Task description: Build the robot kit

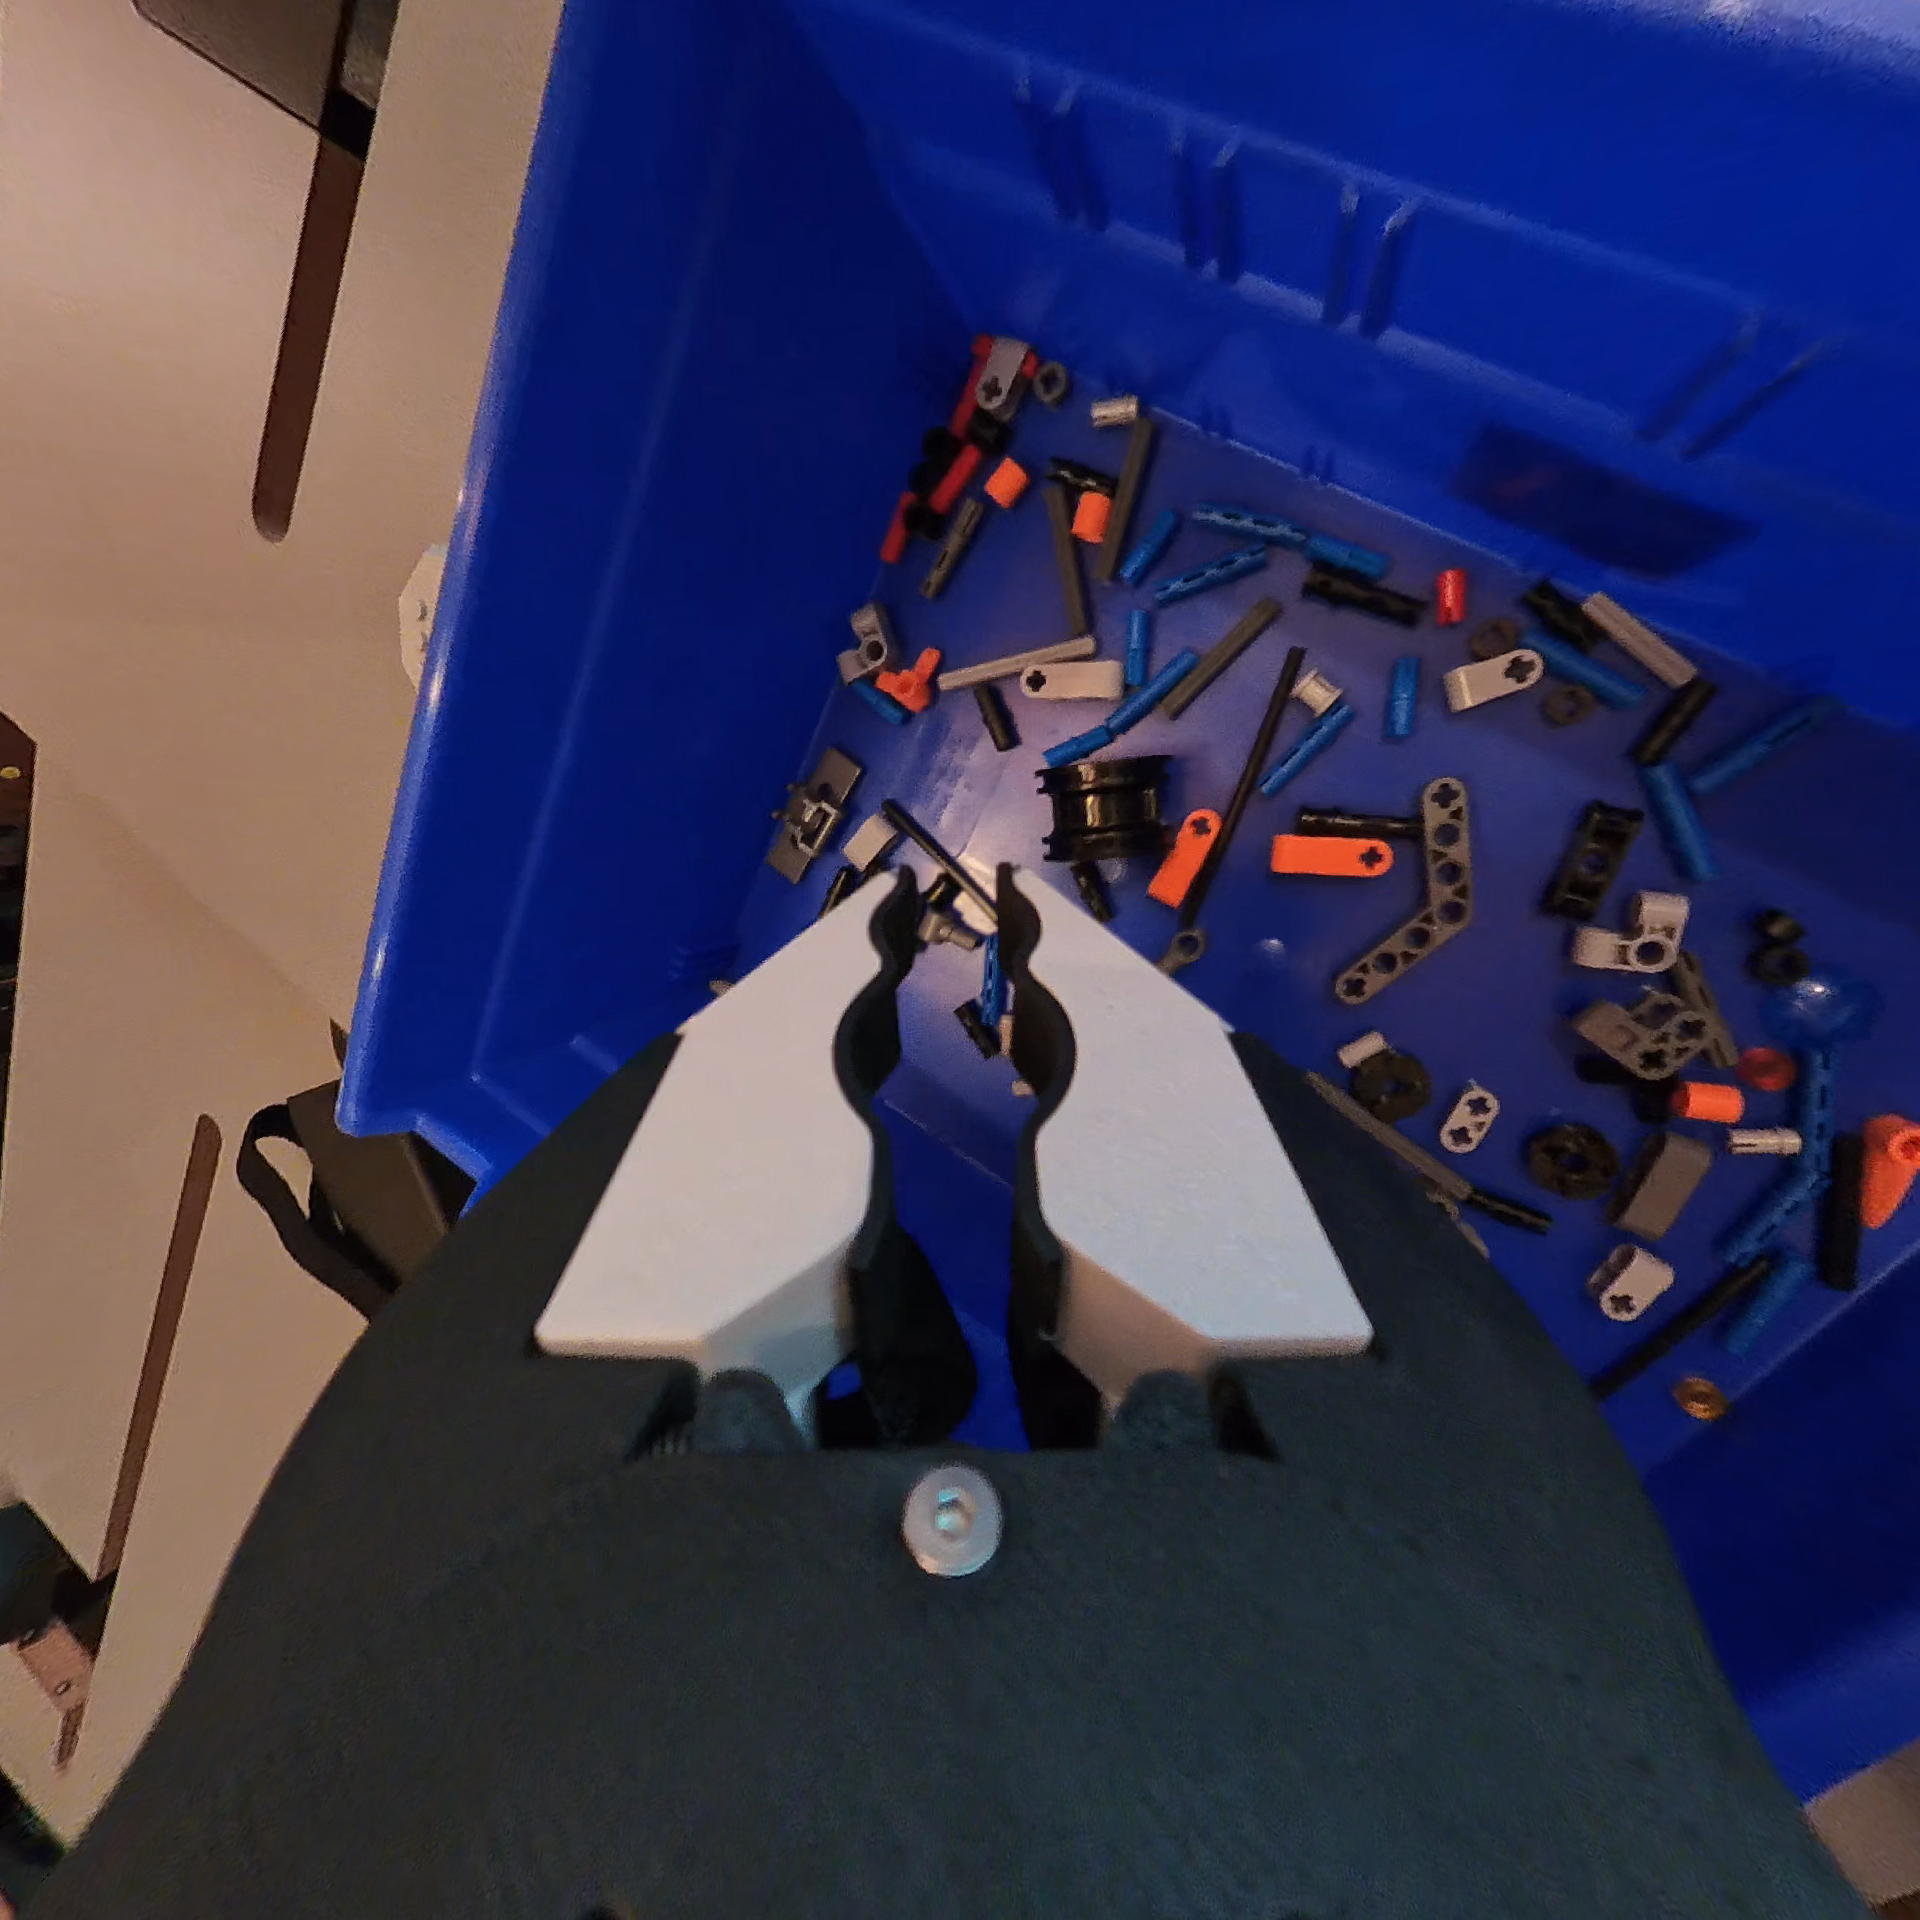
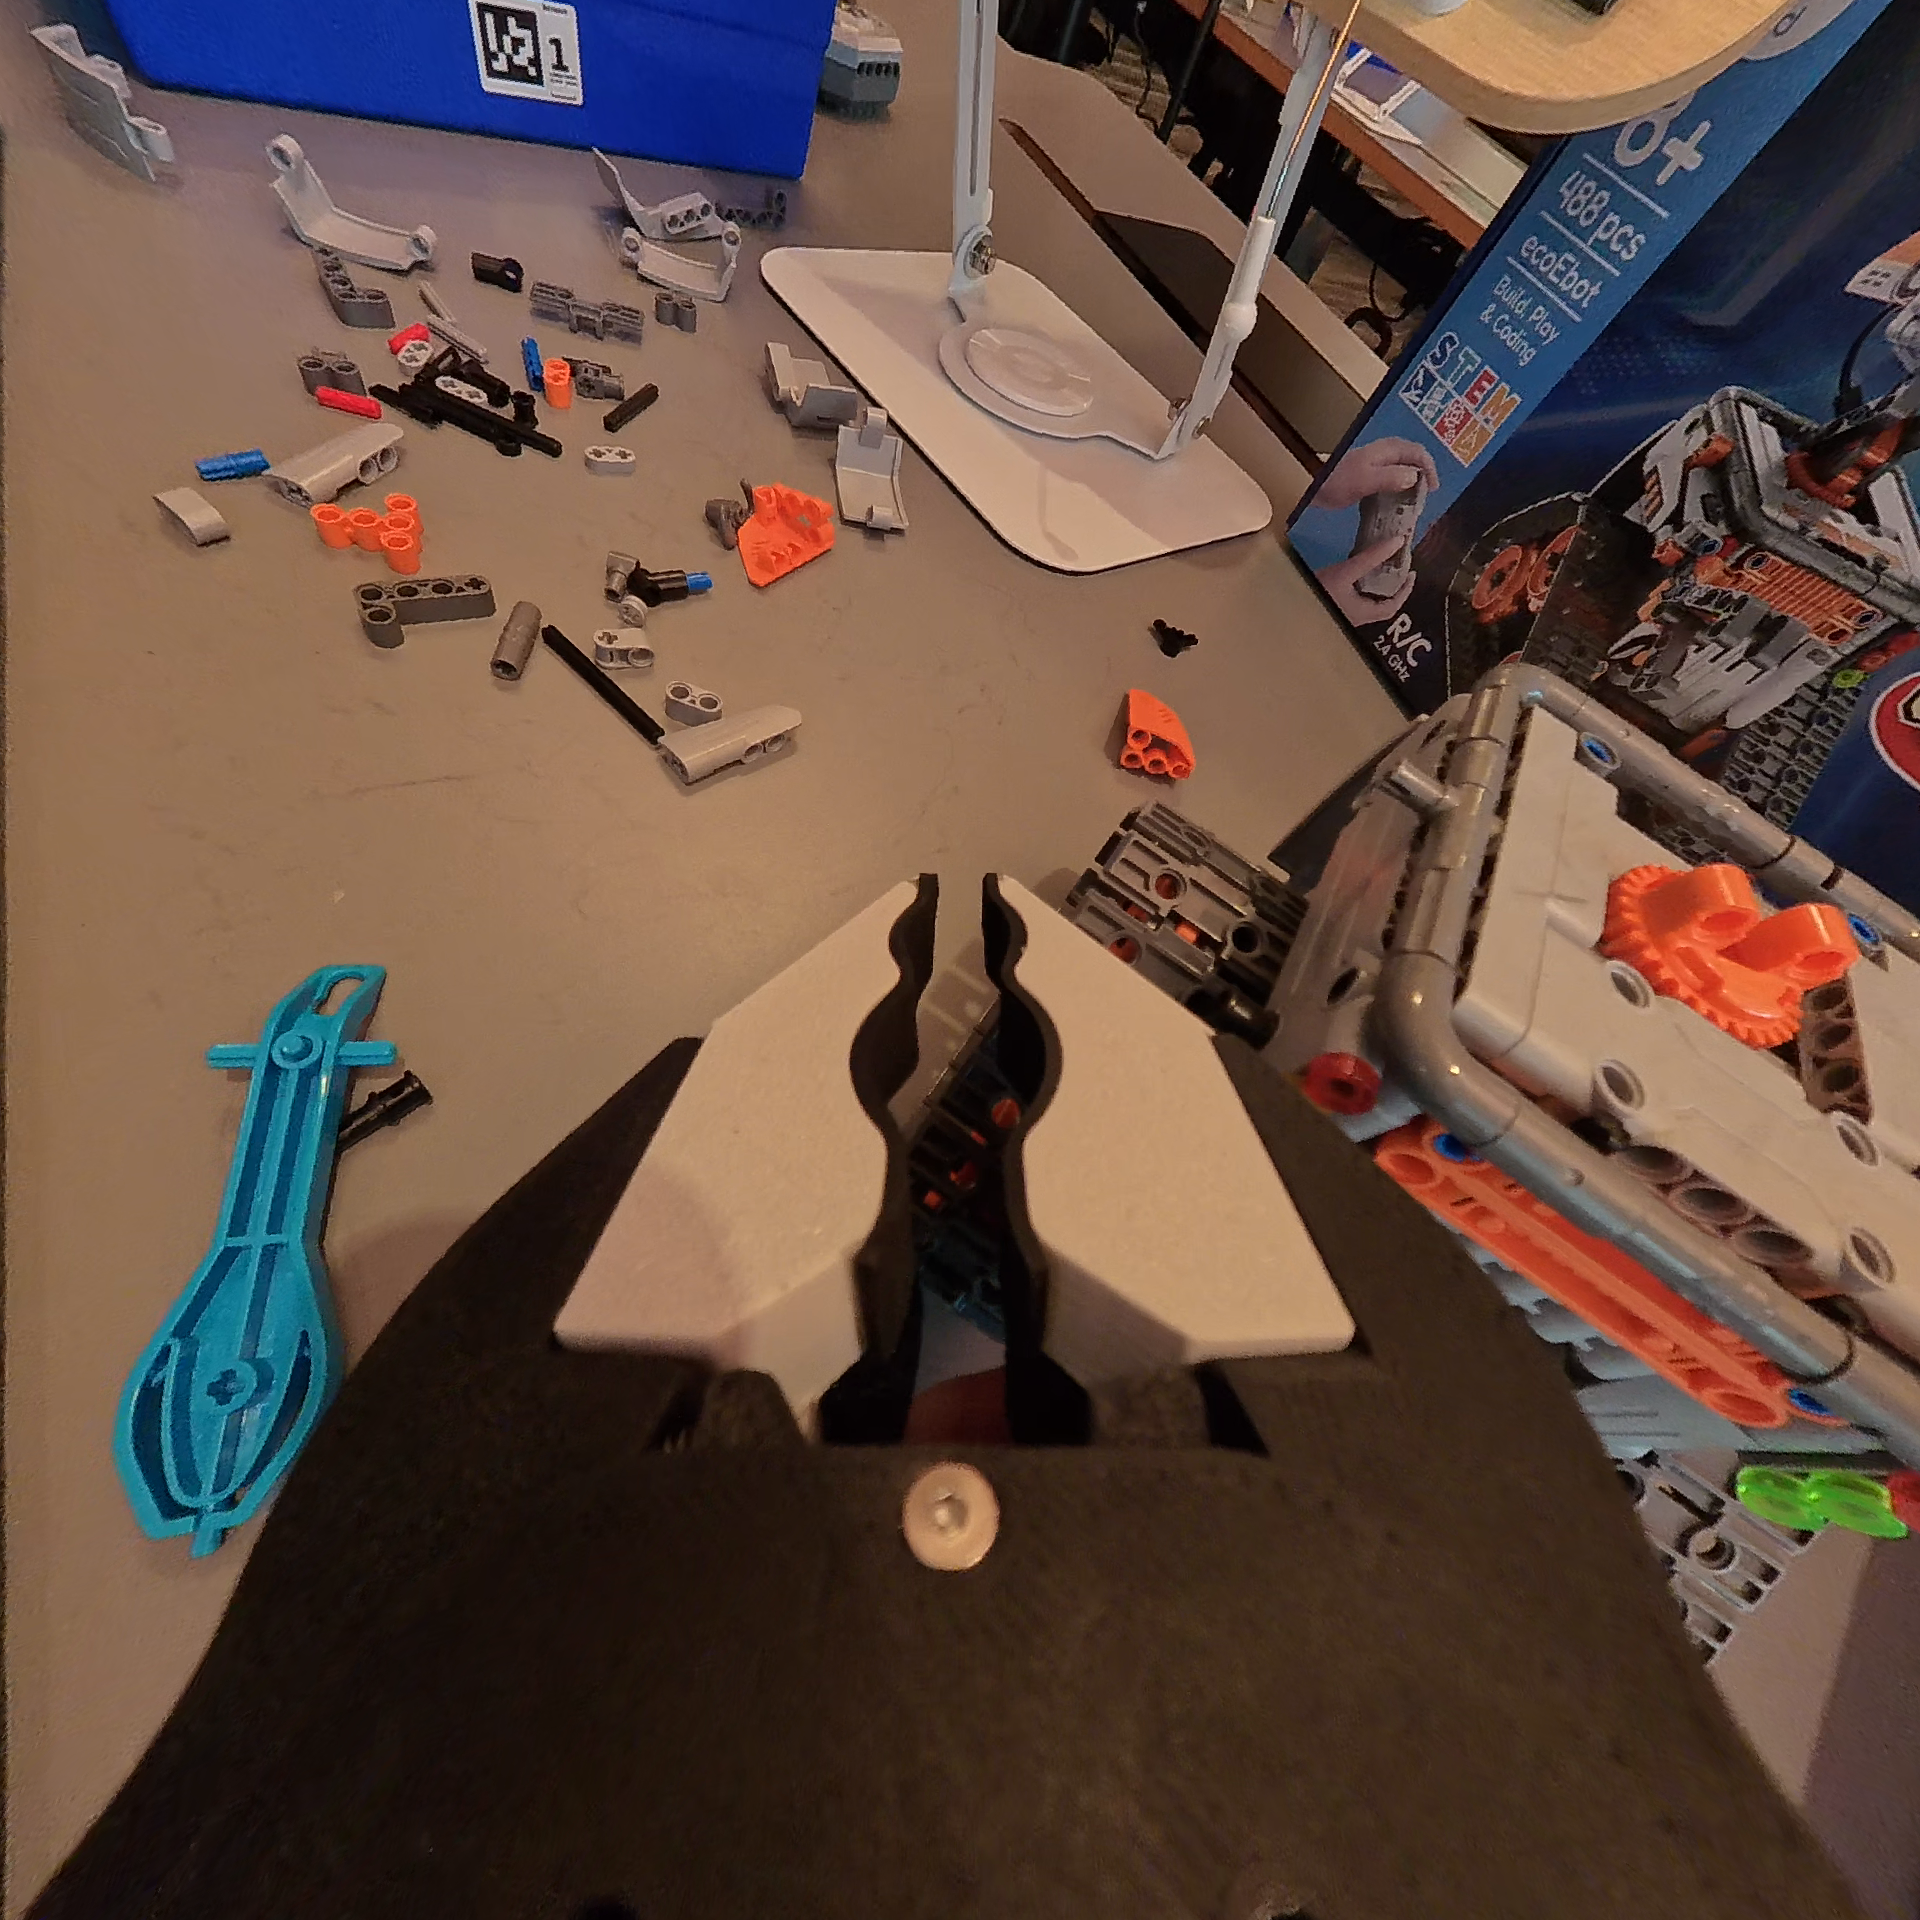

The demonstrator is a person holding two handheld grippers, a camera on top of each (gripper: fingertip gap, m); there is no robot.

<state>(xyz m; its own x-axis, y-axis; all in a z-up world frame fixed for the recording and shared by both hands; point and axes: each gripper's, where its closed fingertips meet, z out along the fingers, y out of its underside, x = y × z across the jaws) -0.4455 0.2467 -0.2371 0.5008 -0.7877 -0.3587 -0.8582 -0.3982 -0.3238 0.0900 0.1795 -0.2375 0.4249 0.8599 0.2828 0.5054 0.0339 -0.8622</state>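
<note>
My left gripper [image 1: 951,894] reaches into a blue bin [image 1: 644,623] of small building parts. Its pads are closed on a small grey connector [image 1: 943,928] with a thin black axle [image 1: 935,852] that sticks out up and to the left. A black wheel hub [image 1: 1103,808] lies just right of the tips. My right gripper [image 2: 960,894] is low over the table beside a grey, white and orange model vehicle [image 2: 1621,1060]. Its jaws are nearly closed, and the model's grey and black track section [image 2: 961,1049] sits pinched between the pads behind the tips.
Loose grey, black, orange and blue parts [image 2: 499,468] lie scattered on the grey table [image 2: 520,883]. A turquoise separator tool [image 2: 249,1247] lies at left. A white lamp base [image 2: 1029,416] and a printed toy box [image 2: 1621,436] stand behind; the blue bin [image 2: 468,73] is at the far left. The left gripper's tips are roughly 55 cm from the right gripper's.
</note>
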